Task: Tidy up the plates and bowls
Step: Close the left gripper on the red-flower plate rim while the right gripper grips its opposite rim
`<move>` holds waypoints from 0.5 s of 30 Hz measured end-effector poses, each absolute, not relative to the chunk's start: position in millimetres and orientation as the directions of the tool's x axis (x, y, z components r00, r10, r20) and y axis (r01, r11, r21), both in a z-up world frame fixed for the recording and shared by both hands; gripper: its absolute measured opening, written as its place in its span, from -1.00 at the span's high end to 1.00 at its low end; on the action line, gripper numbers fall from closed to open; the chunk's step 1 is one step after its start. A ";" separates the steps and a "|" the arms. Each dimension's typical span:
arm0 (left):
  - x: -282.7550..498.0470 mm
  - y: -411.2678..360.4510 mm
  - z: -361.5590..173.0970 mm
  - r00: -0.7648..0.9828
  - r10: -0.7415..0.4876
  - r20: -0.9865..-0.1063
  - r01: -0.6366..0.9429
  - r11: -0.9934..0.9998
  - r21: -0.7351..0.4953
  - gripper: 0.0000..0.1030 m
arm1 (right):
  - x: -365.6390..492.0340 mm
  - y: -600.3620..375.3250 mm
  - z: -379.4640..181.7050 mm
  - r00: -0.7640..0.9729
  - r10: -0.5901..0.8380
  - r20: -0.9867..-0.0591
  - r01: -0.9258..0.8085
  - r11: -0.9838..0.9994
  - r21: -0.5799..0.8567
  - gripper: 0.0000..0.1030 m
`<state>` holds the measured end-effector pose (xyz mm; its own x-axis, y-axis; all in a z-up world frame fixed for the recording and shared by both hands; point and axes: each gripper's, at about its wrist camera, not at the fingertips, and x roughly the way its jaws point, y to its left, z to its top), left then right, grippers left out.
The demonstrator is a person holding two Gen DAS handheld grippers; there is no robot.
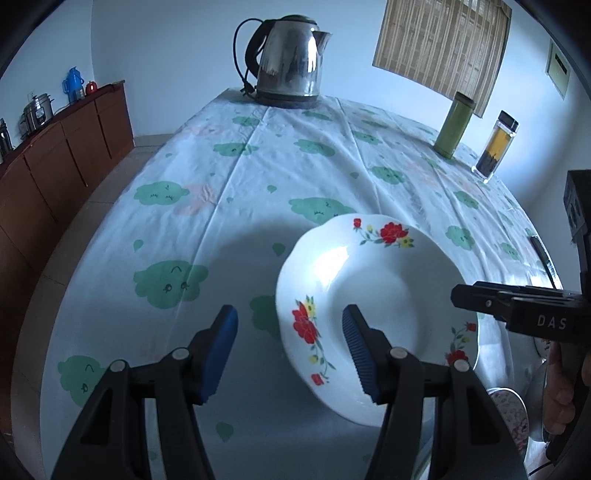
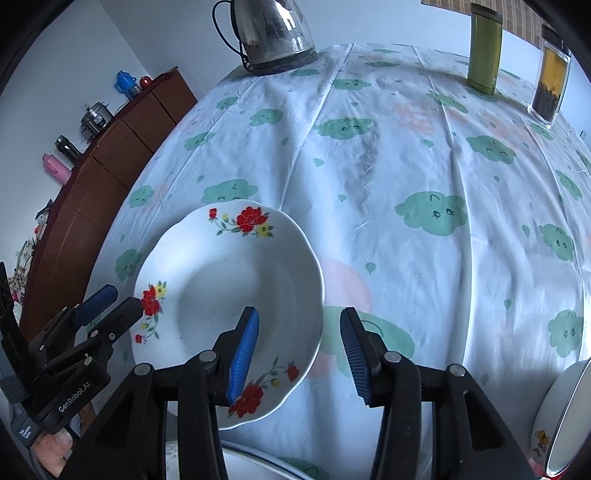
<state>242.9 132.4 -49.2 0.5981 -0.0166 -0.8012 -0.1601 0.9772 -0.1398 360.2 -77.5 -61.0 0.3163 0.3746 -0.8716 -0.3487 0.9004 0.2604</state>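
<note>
While left gripper (image 1: 289,314) and right gripper (image 2: 299,314) stand half-open, empty | plate (image 1: 369,288) glossy; scalloped

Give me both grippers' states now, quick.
Left gripper: open, astride the rim of the floral plate, not pressing.
Right gripper: open, astride the opposite rim.

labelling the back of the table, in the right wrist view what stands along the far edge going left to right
kettle → green canister → clear jar with dark and yellow contents
</note>
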 end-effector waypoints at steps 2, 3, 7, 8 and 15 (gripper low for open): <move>243.4 131.7 -49.8 0.598 -0.027 -0.801 -0.155 0.977 -0.148 -0.13 | 361.1 -76.0 -62.0 0.312 0.375 -0.873 -0.351 0.899 0.261 0.06; 244.1 130.6 -49.8 0.597 -0.027 -0.802 -0.152 0.978 -0.146 -0.11 | 361.3 -74.6 -62.3 0.312 0.374 -0.873 -0.354 0.899 0.259 0.06; 246.6 129.4 -53.5 0.590 -0.043 -0.807 -0.145 0.977 -0.158 0.16 | 361.6 -72.2 -62.7 0.315 0.375 -0.872 -0.353 0.899 0.260 0.12; 247.0 129.2 -54.7 0.588 -0.047 -0.808 -0.144 0.976 -0.162 0.19 | 361.2 -71.4 -63.3 0.312 0.376 -0.873 -0.355 0.898 0.260 0.13; 252.6 123.7 -61.3 0.575 -0.051 -0.817 -0.139 0.978 -0.158 0.29 | 358.2 -67.2 -67.3 0.312 0.356 -0.881 -0.368 0.900 0.233 0.24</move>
